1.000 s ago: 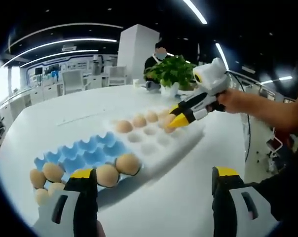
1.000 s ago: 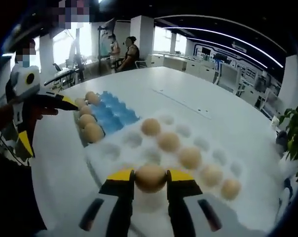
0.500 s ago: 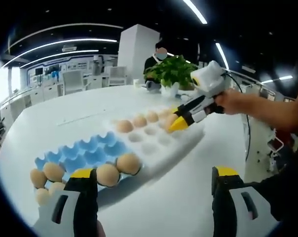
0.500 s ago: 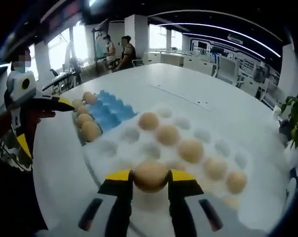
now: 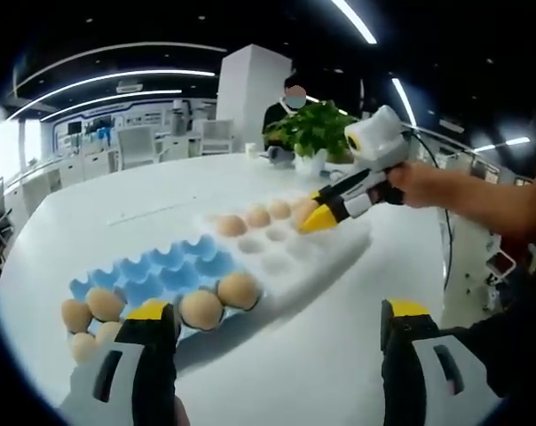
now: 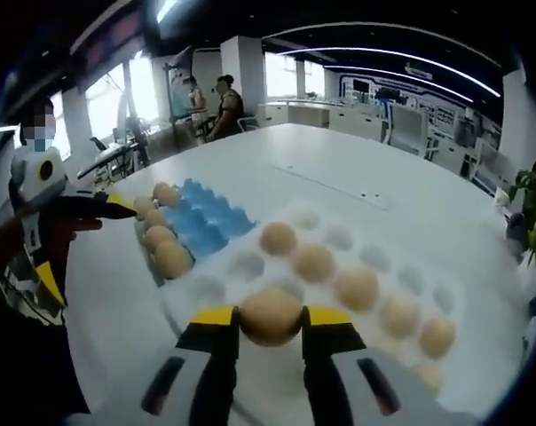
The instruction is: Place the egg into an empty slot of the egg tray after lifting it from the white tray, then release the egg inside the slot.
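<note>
The right gripper (image 6: 271, 330) is pinching an egg (image 6: 270, 315) between its fingers, holding it over the white tray (image 6: 250, 297). The blue egg tray (image 6: 204, 222) is sitting just beside it on the tabletop (image 6: 339, 173). The left gripper (image 5: 277, 333) is holding its fingers spread wide, with nothing between them.

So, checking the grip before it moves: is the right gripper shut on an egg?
Shut: the right gripper has its yellow-tipped jaws pressed against both sides of a tan egg above the white moulded tray.
</note>
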Action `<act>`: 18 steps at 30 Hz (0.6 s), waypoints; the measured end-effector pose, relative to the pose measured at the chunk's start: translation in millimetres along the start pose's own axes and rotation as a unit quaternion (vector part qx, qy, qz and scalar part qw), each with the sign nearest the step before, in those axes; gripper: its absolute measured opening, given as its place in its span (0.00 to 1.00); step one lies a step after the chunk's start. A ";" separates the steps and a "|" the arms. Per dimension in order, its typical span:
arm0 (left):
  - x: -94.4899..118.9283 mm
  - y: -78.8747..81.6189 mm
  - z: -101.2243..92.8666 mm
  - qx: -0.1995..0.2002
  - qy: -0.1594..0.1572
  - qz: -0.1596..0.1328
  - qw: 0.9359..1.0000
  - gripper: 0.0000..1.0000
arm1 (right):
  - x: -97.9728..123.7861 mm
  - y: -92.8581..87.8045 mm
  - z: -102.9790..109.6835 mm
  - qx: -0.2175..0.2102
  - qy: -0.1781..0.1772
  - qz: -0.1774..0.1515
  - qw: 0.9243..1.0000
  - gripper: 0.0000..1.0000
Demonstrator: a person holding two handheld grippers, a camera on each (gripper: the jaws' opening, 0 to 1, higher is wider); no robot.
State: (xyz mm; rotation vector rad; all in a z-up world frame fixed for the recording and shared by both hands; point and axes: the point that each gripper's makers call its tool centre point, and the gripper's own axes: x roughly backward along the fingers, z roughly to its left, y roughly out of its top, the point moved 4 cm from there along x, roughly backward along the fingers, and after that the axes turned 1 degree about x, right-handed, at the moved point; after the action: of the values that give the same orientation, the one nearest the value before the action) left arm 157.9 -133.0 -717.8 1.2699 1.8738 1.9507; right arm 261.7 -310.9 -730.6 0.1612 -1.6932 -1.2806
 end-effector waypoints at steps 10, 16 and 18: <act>7.1 0.6 9.6 0.005 0.015 -0.006 1.000 0.98 | -13.1 15.9 12.5 0.020 0.015 -0.017 1.000 0.28; 11.6 -1.0 14.1 0.005 0.023 -0.005 1.000 0.98 | -22.7 27.6 21.8 0.017 0.035 -0.038 0.999 0.28; 14.4 -1.9 16.0 0.007 0.027 -0.004 1.000 0.98 | -26.5 30.0 25.1 0.022 0.038 -0.040 0.998 0.28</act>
State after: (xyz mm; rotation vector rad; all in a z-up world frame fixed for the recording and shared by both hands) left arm 158.4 -111.6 -715.2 1.2232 1.9168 1.9901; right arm 269.3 -265.1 -722.1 0.3022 -1.6656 -1.2793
